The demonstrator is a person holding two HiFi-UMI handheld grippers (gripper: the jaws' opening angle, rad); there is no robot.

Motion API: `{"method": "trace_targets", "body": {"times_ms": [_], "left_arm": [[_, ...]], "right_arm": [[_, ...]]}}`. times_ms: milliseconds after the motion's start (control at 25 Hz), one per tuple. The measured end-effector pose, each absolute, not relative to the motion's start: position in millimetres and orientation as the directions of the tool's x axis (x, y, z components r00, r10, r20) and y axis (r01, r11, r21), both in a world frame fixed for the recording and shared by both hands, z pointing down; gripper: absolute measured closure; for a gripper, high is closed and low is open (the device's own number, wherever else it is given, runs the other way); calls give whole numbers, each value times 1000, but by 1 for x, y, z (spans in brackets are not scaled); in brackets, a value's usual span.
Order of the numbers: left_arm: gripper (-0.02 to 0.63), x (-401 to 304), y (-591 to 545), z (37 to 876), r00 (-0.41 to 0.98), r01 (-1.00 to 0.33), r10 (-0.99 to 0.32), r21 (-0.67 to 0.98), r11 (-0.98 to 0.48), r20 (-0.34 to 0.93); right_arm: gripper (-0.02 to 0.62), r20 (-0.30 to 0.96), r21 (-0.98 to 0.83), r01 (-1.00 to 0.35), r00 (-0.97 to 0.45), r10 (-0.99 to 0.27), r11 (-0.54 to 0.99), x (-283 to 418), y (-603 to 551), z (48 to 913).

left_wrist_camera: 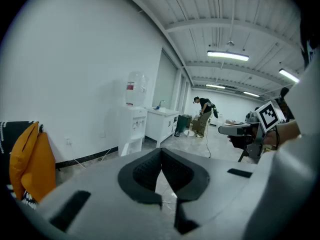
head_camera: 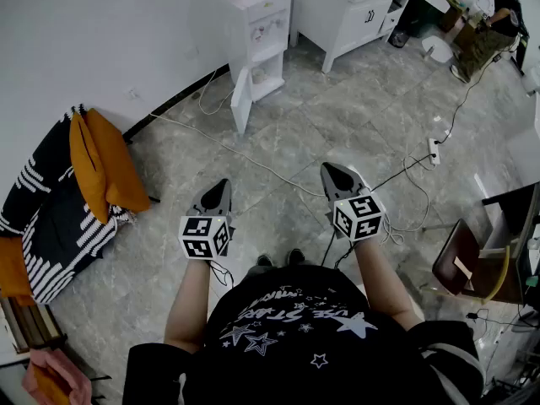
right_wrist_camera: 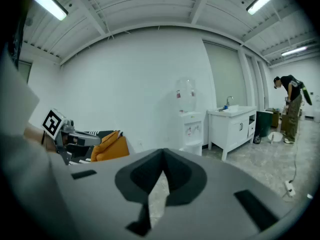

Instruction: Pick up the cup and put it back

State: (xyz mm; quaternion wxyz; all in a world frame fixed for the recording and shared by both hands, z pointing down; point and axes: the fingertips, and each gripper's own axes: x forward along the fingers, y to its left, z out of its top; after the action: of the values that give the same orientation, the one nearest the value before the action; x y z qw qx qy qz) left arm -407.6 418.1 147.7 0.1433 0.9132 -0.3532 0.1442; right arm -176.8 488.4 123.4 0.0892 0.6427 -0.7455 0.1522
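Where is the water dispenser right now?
In the head view the water dispenser stands at top centre against the wall, just left of the white cabinet.

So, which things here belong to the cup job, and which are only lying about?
For the job: left gripper, right gripper, both shut and empty. No cup is in view.

Just lying about: water dispenser, sink cabinet, orange cushion, floor cables, power strip.
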Motion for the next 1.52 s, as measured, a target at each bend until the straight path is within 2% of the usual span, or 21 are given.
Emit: {"method": "trace_targets", "body": {"times_ms": [560,840,1080,1200,1520], "left_arm": [[597,-431,400,178,744,-644,-540,210,-735,392],[597,-433,368,188,727,-666,-556,217,-714,402],[597,-411,319,191,693,-702,-596,192,-686,405],[597,-387,285,202,667,-726,-612,188,-661,424],[597,-280,156,225,543,-832,-697,188,-522,468]], "right_arm": [[591,327,-129,-990,-103,-939,63,-202,456,140],[588,319,-164,-986,-57,-946,4,-180,430,151],[455,321,-189,-980,-116,-940,57,-152,363,169],[418,339,-199,-976,-153,-928,89,-125,317,186],[383,383,-191,-937,-345,-857,292,-19,145,227]]}}
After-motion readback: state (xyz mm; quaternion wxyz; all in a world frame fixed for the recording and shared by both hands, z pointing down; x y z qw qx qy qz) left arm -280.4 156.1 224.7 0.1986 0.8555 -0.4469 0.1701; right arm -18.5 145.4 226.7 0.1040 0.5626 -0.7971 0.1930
